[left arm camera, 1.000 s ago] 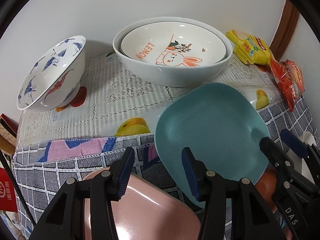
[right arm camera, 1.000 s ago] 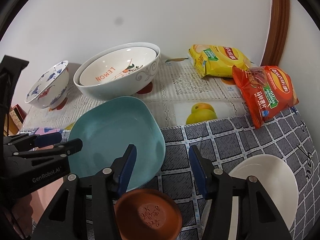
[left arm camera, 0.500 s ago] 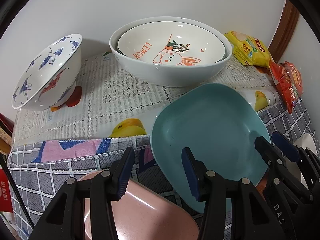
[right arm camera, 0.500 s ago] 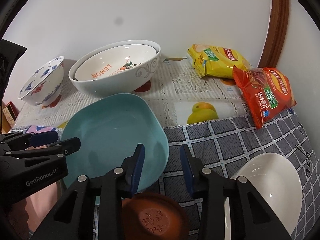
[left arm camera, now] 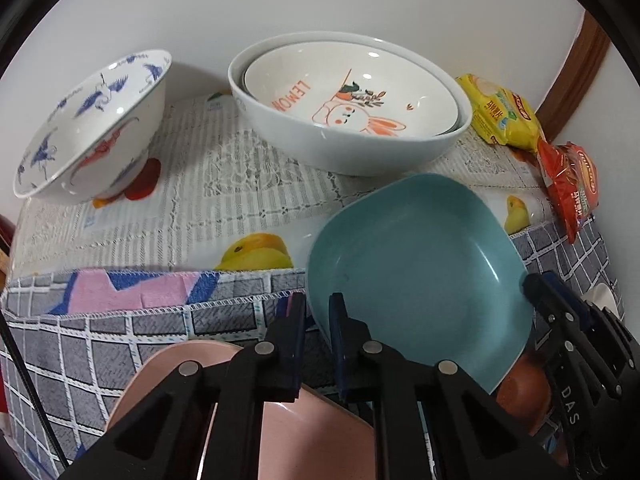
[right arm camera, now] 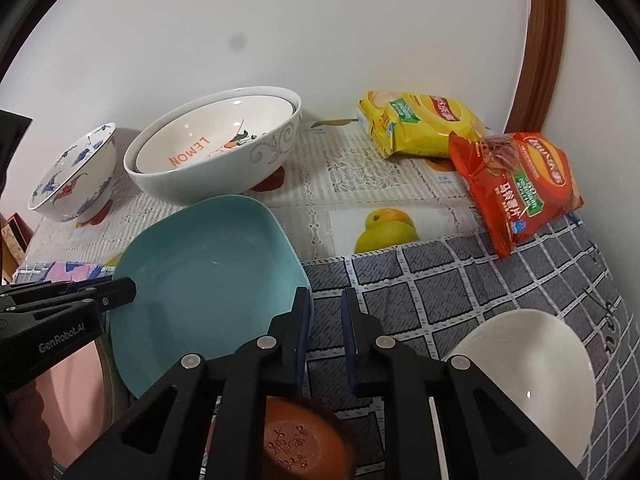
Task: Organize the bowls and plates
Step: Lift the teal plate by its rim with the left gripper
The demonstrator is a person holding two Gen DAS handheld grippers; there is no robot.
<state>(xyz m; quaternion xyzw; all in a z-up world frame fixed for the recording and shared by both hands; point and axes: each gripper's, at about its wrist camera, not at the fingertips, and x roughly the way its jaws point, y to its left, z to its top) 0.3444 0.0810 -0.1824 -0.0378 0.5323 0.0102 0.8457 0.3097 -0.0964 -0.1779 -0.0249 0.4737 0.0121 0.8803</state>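
A teal square plate [left arm camera: 416,272] [right arm camera: 208,280] sits tilted in the middle of the table. My left gripper [left arm camera: 318,312] is nearly shut at its left rim; a grip on the rim does not show. My right gripper [right arm camera: 326,312] is nearly shut just off its right rim, over the checked cloth, with nothing between the jaws. A pink plate [left arm camera: 280,432] lies under my left gripper. A brown saucer [right arm camera: 304,440] lies under my right gripper. A white bowl [right arm camera: 528,376] sits at the right.
A large grey-white bowl [left arm camera: 344,148] holding a rabbit "LEMON" bowl [left arm camera: 352,96] stands at the back by the wall. A blue-crane bowl [left arm camera: 92,132] stands back left. Yellow [right arm camera: 420,128] and red [right arm camera: 520,184] snack bags lie back right.
Both grippers have closed from wide open to a narrow gap. The left gripper has moved in to the teal plate's left rim, the right to its right rim.
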